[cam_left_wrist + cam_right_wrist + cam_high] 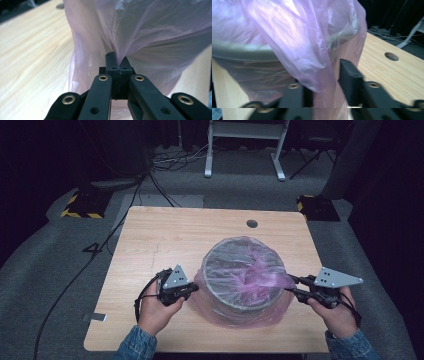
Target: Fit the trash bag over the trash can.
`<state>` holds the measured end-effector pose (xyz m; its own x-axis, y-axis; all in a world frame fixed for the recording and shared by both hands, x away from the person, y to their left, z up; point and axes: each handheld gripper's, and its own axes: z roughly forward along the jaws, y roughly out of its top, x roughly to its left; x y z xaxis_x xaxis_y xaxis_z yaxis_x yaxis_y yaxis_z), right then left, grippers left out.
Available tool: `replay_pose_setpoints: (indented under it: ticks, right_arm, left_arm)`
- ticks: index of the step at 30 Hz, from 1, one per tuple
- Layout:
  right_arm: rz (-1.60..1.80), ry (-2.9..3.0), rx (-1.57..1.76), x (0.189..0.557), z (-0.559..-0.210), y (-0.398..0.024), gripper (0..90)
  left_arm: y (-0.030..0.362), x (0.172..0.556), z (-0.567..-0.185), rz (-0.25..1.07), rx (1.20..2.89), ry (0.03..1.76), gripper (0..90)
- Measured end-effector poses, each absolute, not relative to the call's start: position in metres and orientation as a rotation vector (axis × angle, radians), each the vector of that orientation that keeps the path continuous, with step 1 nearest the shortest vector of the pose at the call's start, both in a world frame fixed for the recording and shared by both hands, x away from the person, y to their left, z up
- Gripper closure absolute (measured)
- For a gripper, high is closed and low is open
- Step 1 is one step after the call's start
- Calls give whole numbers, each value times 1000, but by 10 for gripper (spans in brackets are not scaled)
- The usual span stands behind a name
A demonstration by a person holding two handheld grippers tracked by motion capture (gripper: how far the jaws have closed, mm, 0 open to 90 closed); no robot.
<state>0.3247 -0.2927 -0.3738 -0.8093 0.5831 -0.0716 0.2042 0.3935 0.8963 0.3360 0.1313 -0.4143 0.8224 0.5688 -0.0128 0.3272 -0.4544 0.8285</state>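
Nearest the person, 2 denim-sleeved forearms come up from the bench's [150,235] front edge toward the grey round bin [243,270], which stands right of the bench's middle, wrapped in a thin pink plastic bag [260,270]. The left hand [156,312] sits just left of the bin with the knuckles up, holding the left tongs [194,288] level and pointed at the bin's side; in the left gripper view these tongs [119,65] are pressed together, pinching a gathered fold of the bag's film [150,30] between their tips. The right hand [338,314] sits just right of the bin, its right tongs [292,286] aimed leftward at the bin's rim, where a drawn-out point of the bag reaches them. In the right gripper view the film [294,50] hangs down between these tongs [322,86], which stand a little apart there; whether the pads press on it I cannot tell. No readable writing shows on the bag, bin or tongs. The bench is pale wood grain with a round cable hole [252,224] behind the bin. Beyond lie grey carpet [50,260], black cables, 2 yellow-and-black striped bases, a white frame's legs [245,150] and dark drapes.
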Motion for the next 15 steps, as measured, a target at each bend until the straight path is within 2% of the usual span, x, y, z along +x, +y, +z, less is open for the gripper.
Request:
replay_pose_setpoints:
  ticks: [2, 6, 15]
  right_arm:
    - [1400, 2295, 673, 327, -374, -291, 864]
    - [1401, 2273, 699, 338, -379, -291, 898]
    - [1354, 2320, 917, 381, -430, -295, 900]
  left_arm:
    - [129, 340, -421, 322, 2099, 684, 900]
    - [123, 345, -432, 302, 2136, 688, 900]
    - [113, 352, -442, 299, 2196, 696, 900]
